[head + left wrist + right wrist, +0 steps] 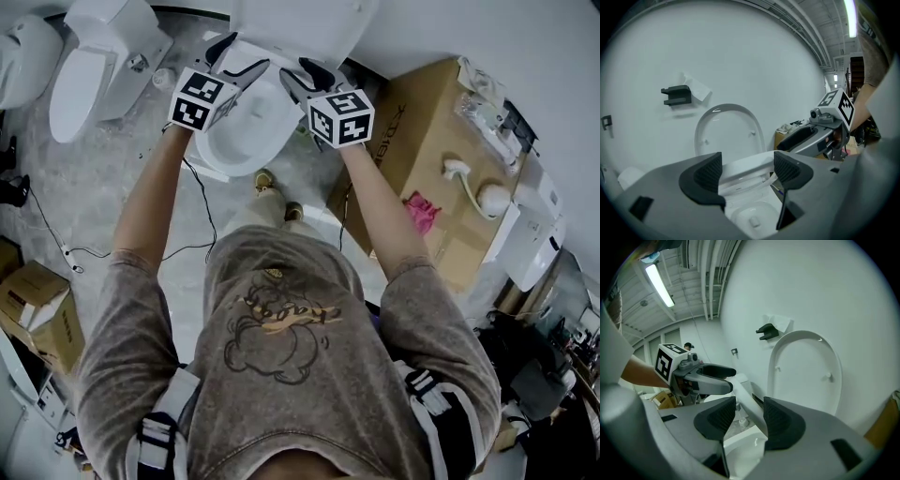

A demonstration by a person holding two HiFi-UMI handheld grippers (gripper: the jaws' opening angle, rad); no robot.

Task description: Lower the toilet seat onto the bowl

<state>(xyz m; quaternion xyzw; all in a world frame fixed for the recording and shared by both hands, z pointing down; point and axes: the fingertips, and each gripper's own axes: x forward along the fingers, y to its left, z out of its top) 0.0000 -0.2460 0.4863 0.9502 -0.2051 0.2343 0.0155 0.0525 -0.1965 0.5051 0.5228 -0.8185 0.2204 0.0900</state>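
Toilet seat [742, 389] hangs half-lowered over the bowl [246, 131], so not done yet. Left gripper [747, 168] and right gripper [749, 415] both gape loosely around its rim.

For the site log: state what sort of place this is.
Probably a warehouse or test space, not a home bathroom: several toilets stand on a bare concrete floor, with cardboard boxes beside them and exposed ceiling pipes overhead.

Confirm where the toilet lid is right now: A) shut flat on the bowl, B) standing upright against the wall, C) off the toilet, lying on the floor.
B: the lid stands upright against the wall, well above the open bowl.
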